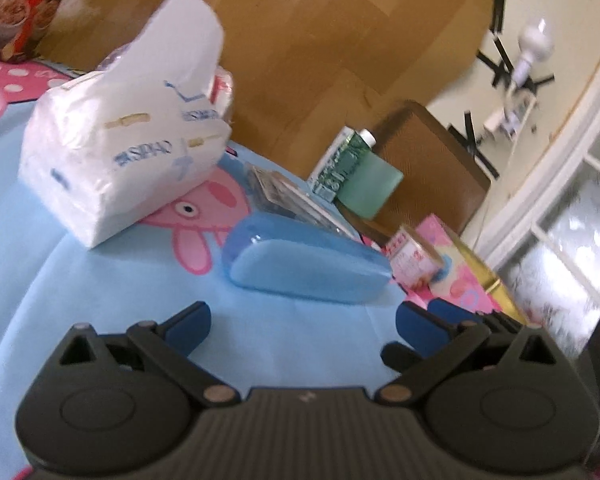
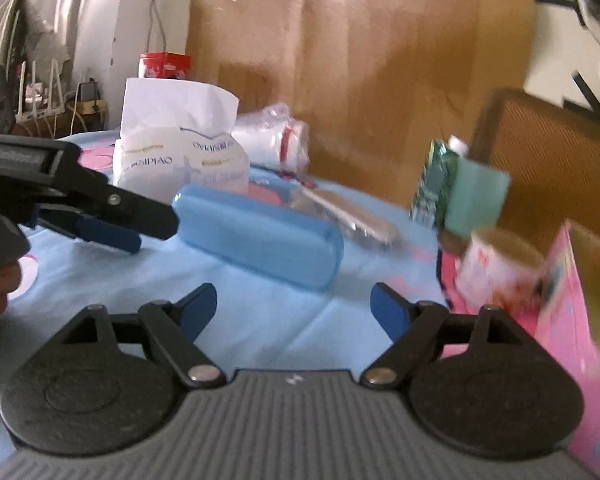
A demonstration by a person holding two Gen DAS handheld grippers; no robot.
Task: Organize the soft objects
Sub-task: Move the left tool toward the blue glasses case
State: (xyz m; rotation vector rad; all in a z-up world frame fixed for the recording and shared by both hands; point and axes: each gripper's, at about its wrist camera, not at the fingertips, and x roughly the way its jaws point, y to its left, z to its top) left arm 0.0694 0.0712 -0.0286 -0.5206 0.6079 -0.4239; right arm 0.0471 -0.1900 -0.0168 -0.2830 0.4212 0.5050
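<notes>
Left wrist view: low over the tablecloth (image 1: pixel 80 280), tilted, facing the tissue pack (image 1: pixel 116 160) close ahead. Right wrist view: low, level, slightly farther back. Shared: tissue pack (image 2: pixel 180 160), blue case (image 1: pixel 303 268) (image 2: pixel 260 236), carton (image 1: pixel 351 168) (image 2: pixel 459 192).

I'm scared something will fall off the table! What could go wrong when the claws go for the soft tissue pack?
1. The tissue pack has a loose sheet sticking up; a claw pinching only that might pull the sheet out and leave the pack behind.
2. The blue case lies right in front of the pack, so the open right claw could bump it when reaching.
3. The green carton stands near the table edge; a nudge might tip it.
</notes>
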